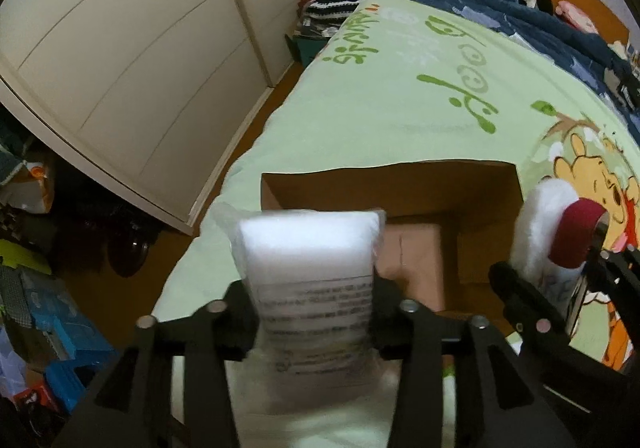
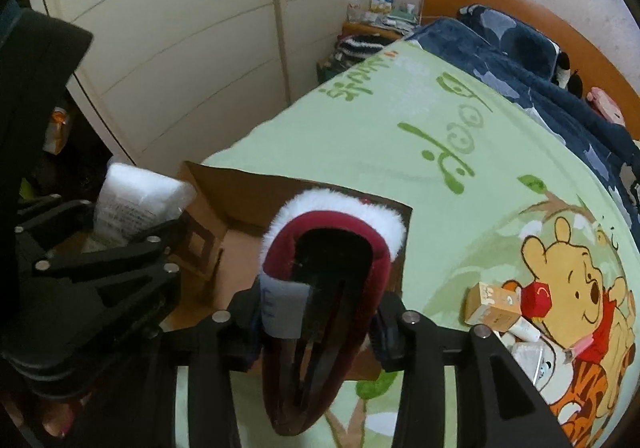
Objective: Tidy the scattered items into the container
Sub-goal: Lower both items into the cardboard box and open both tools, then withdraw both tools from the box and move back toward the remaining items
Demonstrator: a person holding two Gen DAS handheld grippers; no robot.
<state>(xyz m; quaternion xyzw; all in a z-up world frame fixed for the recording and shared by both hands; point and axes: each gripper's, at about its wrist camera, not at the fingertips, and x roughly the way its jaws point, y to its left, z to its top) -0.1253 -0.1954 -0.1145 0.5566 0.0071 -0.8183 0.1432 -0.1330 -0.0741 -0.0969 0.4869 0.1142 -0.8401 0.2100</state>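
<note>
Left gripper (image 1: 314, 322) clenches a white packet (image 1: 310, 248), right gripper (image 2: 318, 322) a red hairband (image 2: 326, 248); both hover over the box (image 1: 400, 184); releasing comes next.

Bed (image 2: 400, 136) with green blanket (image 1: 400, 96); open cardboard box (image 1: 392, 188), small boxes (image 2: 496, 308) and navy duvet (image 1: 500, 0) on top.

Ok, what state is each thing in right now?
Left tool: shut on the white pack, above the box.
Right tool: shut on the red hair clip.
Cardboard box: open.
Small items: loose on the blanket.
</note>
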